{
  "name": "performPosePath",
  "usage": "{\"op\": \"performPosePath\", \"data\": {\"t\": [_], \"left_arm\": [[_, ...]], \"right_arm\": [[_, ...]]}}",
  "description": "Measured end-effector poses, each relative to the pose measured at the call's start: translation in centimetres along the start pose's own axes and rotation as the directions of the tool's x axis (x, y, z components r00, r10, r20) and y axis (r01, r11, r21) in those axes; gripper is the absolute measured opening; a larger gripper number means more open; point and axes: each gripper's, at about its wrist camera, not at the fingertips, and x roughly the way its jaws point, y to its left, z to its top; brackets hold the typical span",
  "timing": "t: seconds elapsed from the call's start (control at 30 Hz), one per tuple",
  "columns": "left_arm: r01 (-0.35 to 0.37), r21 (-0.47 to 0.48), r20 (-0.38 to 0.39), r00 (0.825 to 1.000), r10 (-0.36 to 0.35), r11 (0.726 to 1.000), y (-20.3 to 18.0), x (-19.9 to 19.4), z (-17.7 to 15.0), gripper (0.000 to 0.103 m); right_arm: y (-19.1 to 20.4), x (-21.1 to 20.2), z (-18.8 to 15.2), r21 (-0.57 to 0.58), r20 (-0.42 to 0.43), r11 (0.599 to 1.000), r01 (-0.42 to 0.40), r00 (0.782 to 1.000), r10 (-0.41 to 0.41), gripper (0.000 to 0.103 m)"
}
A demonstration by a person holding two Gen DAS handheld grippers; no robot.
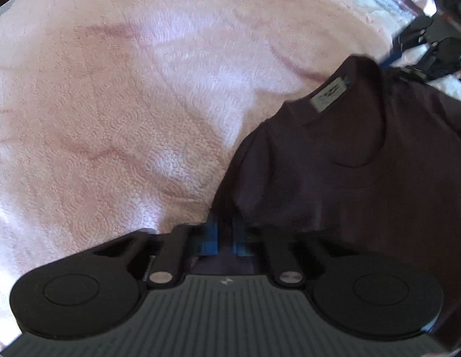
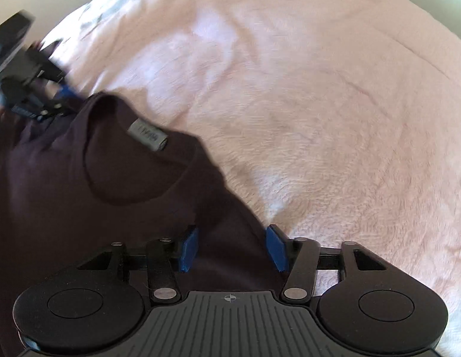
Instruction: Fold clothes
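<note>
So there's a dark purplish-brown t-shirt [image 1: 364, 178] lying on a pale pink textured bedspread [image 1: 126, 104], and both grippers are down at it, one at each shoulder.

Left gripper [image 1: 226, 238]: the blue pads are pulled in nearly together, with a bit of the shirt's edge pinched between them. It's blurry right there, but the fabric runs straight into the gap, so it looks like a proper grab on the shirt's left shoulder. The shirt spreads off to the right of it in that view, while the bare bedspread fills everything to the left and far side.

Right gripper [image 2: 232, 245]: the jaws are about halfway apart. The blue pads [image 2: 189, 248] sit on either side of a strip of shirt, and the cloth passes between them. I can't really tell if the pads are squeezing it or just straddling it, as the gap looks wider than the fabric.

The collar faces up with a little grey neck label [image 2: 147, 135] showing inside, roughly midway between the two grippers. You can spot each gripper at the far corner of the other's view, right at the shirt's opposite shoulder.
</note>
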Motion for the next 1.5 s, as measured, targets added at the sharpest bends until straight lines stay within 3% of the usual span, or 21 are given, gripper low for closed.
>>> {"op": "performPosePath", "data": {"t": [0.03,0.1,0.23,0.33,0.4,0.43,0.57,0.63,0.67,0.7,0.87,0.97,1.13,1.27,1.37,1.4,1.43,1.47,1.5], "left_arm": [[-0.013,0.001,0.040,0.999,0.013,1.000,0.0,-1.4,0.6,0.004],[-0.024,-0.018,0.122,0.992,0.026,1.000,0.7,-3.9,2.0,0.004],[-0.043,0.001,0.176,0.983,0.042,0.999,1.8,-4.5,5.1,0.005],[-0.059,0.016,0.095,0.994,0.057,0.998,1.8,-0.7,5.6,0.007],[-0.103,-0.006,0.030,0.994,0.103,0.995,1.6,1.7,4.6,0.011],[-0.121,-0.024,0.015,0.993,0.121,0.992,1.6,2.3,4.1,0.019],[-0.158,-0.103,0.045,0.986,0.163,0.982,2.0,1.4,2.2,0.032],[-0.174,-0.114,0.067,0.981,0.183,0.978,1.9,-0.1,1.7,0.031],[-0.174,-0.121,0.081,0.980,0.184,0.977,1.7,-0.7,1.8,0.031],[-0.173,-0.127,0.095,0.978,0.186,0.977,1.5,-1.4,1.8,0.032],[-0.114,-0.038,0.109,0.987,0.117,0.993,-0.7,-1.7,2.1,0.042],[-0.119,0.050,0.071,0.991,0.115,0.992,-0.8,0.4,2.7,0.042],[-0.081,0.097,0.001,0.997,0.081,0.992,0.6,3.6,3.8,0.042],[-0.051,0.158,-0.038,0.998,0.058,0.986,0.6,4.6,4.0,0.041],[0.000,0.169,-0.069,0.998,0.012,0.986,0.5,4.6,4.1,0.015],[-0.001,0.172,-0.064,0.998,0.012,0.985,0.4,4.2,4.2,0.006],[-0.008,0.177,-0.053,0.998,0.017,0.984,0.3,3.7,4.4,0.005],[-0.021,0.182,-0.025,0.999,0.026,0.983,0.1,2.7,4.5,0.005],[-0.036,0.180,0.017,0.999,0.033,0.983,0.0,1.3,4.9,0.005]], "right_arm": [[-0.4,-0.5,0.0,0.030,0.006,1.000,-0.002,1.000,0.002,0.002],[-0.9,-2.7,0.1,0.037,0.043,0.999,0.030,0.999,-0.031,0.002],[-2.5,-7.5,1.5,0.007,0.137,0.991,0.133,0.982,-0.133,0.001],[-4.6,-8.0,2.8,0.052,0.169,0.979,0.197,0.964,-0.203,0.000],[-6.1,-7.2,2.7,0.140,0.168,0.972,0.189,0.963,-0.212,0.000],[-6.7,-6.8,2.4,0.187,0.165,0.966,0.179,0.964,-0.210,0.000],[-6.6,-7.0,-1.0,0.258,0.155,0.956,0.140,0.971,-0.184,0.000],[-5.8,-7.7,-3.7,0.243,0.104,0.956,0.166,0.975,-0.196,0.021],[-5.3,-7.8,-5.2,0.242,0.080,0.954,0.175,0.977,-0.200,0.053],[-5.0,-8.4,-7.0,0.248,0.065,0.953,0.175,0.978,-0.197,0.072],[-5.1,-9.7,-13.5,0.345,-0.020,0.923,0.169,0.985,-0.173,0.073],[-5.3,-10.3,-13.7,0.330,0.016,0.934,0.136,0.989,-0.150,0.073],[-3.8,-7.9,-7.8,0.129,0.154,0.992,0.009,0.988,-0.029,0.073],[-2.8,-4.3,-2.0,0.009,0.186,1.000,0.000,0.983,-0.002,0.073],[-2.4,-1.5,0.9,-0.052,0.124,0.999,0.000,0.992,0.007,0.069],[-2.4,-0.8,1.4,-0.059,0.093,0.998,-0.005,0.996,0.010,0.035],[-2.2,-1.1,1.5,-0.046,0.081,0.999,-0.010,0.997,0.014,0.009],[-2.1,-1.4,1.5,-0.033,0.068,0.999,-0.016,0.997,0.018,0.002],[-2.0,-1.9,1.6,-0.021,0.062,1.000,-0.016,0.998,0.017,0.001]]}}
